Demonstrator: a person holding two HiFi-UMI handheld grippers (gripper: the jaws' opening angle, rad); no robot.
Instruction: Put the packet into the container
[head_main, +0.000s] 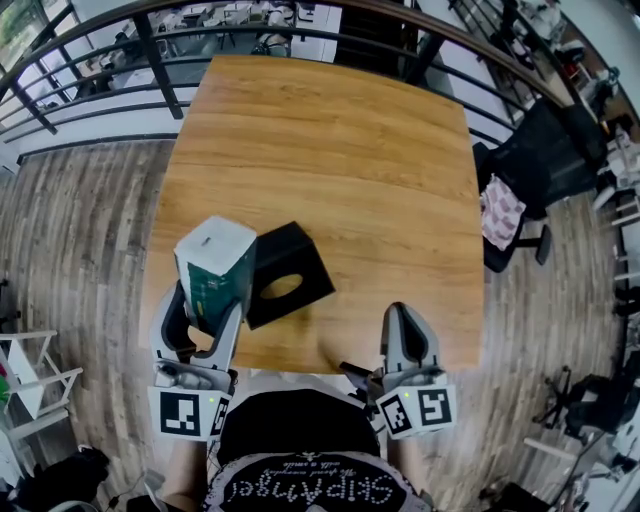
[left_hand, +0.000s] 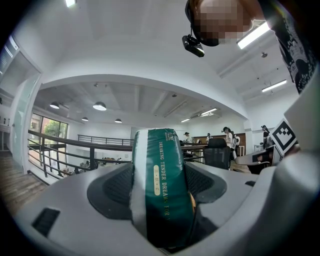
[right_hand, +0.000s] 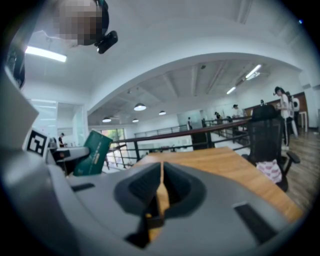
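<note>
A green and white tissue packet (head_main: 215, 270) stands upright between the jaws of my left gripper (head_main: 205, 320), which is shut on it and holds it above the near left part of the table. In the left gripper view the packet (left_hand: 162, 187) fills the gap between the jaws. The black container (head_main: 285, 273), with an oval slot on its top, lies on the wooden table (head_main: 330, 160) just right of the packet. My right gripper (head_main: 405, 340) rests at the table's near edge, jaws shut with nothing in them (right_hand: 161, 187). The packet (right_hand: 92, 154) shows at the left of the right gripper view.
A black railing (head_main: 150, 50) runs beyond the table's far edge. A black office chair (head_main: 540, 170) with a patterned cloth (head_main: 500, 212) stands to the table's right. A white rack (head_main: 30, 370) stands on the floor at the left.
</note>
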